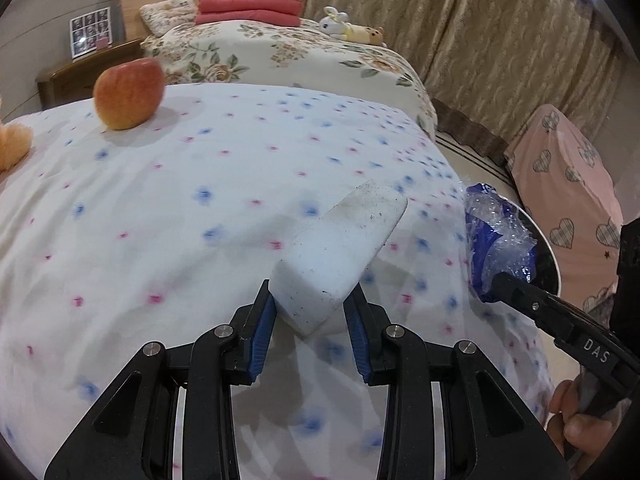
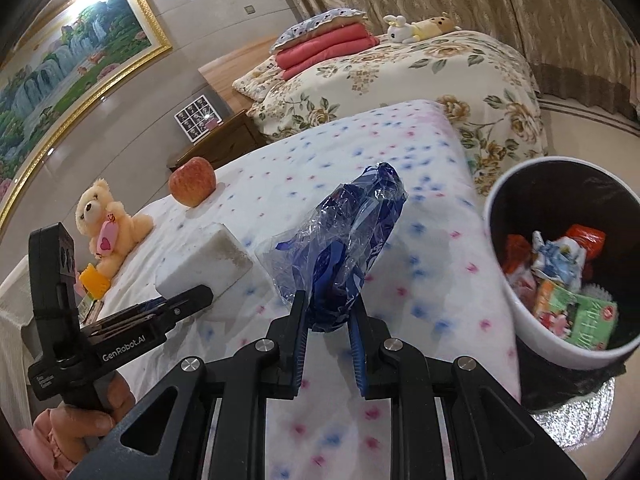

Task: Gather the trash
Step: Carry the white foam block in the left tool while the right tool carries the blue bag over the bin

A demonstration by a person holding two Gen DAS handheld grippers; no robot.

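My left gripper [image 1: 310,312] is shut on a dirty white foam block [image 1: 340,252], held above the flower-dotted sheet [image 1: 180,208]. From the right wrist view the same foam block [image 2: 200,260] sits in the left gripper [image 2: 188,296] at the left. A crumpled blue and clear plastic wrapper [image 2: 344,240] is pinched in my right gripper [image 2: 328,324], over the sheet. That wrapper [image 1: 496,236] and the right gripper [image 1: 500,284] also show at the right edge of the left wrist view. A white bin [image 2: 520,320] with several pieces of trash inside stands to the right of the bed.
A red apple [image 1: 128,94] and a teddy bear [image 2: 106,224] rest on the dotted sheet. Beyond lie a floral bed [image 2: 400,92] with folded red blankets and plush toys, a wooden nightstand [image 1: 88,72], curtains, and a pink heart-patterned cover [image 1: 568,184] on the right.
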